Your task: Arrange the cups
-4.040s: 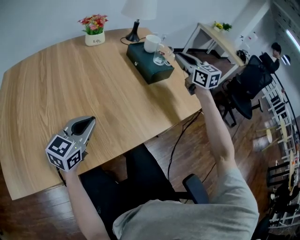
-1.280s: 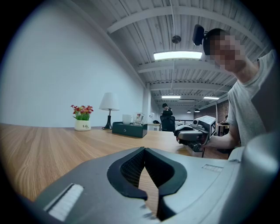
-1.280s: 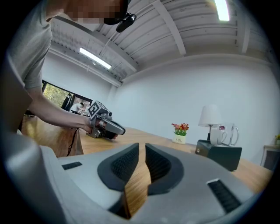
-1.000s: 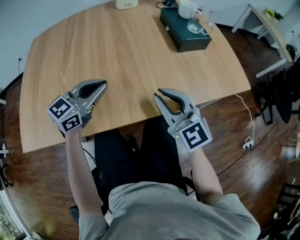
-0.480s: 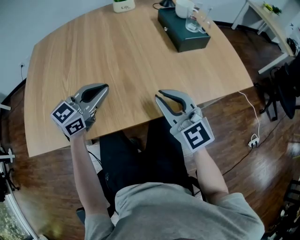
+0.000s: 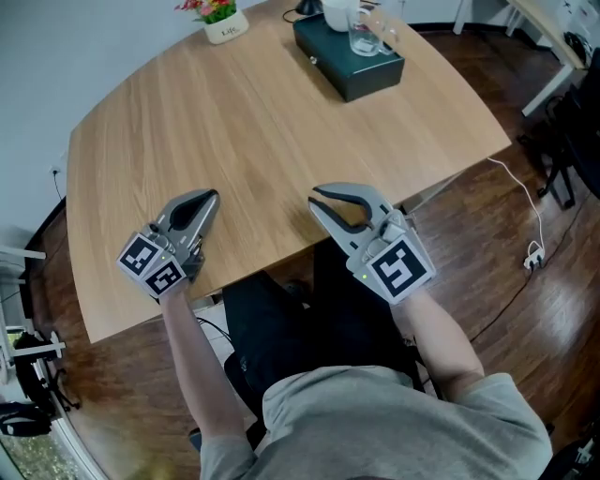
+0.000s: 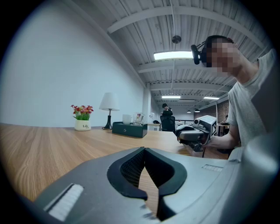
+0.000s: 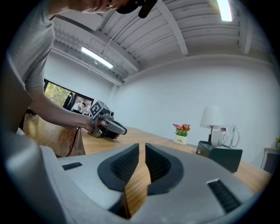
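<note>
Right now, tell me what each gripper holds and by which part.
Nothing. The left gripper and right gripper are both shut and empty; the cups stand on the green box across the table.

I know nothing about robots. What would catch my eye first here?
Two hand-held tools with square-marker cubes, the left tool and the right tool, are held shut and empty over the near edge of the wooden table. At its far end, a white mug and a glass mug stand on a dark green box, near a flower pot.
</note>
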The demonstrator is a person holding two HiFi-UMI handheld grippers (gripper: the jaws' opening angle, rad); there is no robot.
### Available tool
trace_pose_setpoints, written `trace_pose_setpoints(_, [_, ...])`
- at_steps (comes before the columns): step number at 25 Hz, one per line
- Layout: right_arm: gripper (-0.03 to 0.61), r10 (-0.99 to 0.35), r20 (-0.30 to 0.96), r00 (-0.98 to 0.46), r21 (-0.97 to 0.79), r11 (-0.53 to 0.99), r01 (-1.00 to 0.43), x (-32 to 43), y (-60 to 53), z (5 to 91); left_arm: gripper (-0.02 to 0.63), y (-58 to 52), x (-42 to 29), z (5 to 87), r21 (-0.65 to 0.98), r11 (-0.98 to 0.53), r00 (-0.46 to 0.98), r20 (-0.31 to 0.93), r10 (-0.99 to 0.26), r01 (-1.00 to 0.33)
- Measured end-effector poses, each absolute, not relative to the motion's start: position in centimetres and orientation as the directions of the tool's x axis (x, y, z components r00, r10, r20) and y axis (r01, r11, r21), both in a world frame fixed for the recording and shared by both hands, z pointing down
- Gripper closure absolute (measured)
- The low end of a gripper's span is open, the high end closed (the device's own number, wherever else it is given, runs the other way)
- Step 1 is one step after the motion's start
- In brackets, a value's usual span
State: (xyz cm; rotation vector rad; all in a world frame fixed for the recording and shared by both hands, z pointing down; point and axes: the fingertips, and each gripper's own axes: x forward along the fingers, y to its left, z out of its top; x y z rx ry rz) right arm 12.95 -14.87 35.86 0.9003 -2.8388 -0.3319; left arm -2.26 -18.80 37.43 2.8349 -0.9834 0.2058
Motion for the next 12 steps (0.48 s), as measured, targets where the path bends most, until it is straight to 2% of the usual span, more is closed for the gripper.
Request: trace_pose_setpoints(12, [0.535, -0.58, 0.067, -0.812, 0.261, 0.795, -0.547, 13.0, -14.76, 35.62, 0.604, -18.71, -2.52, 37.51, 0.081, -0.776, 0.776, 0.17, -0.608, -0.626])
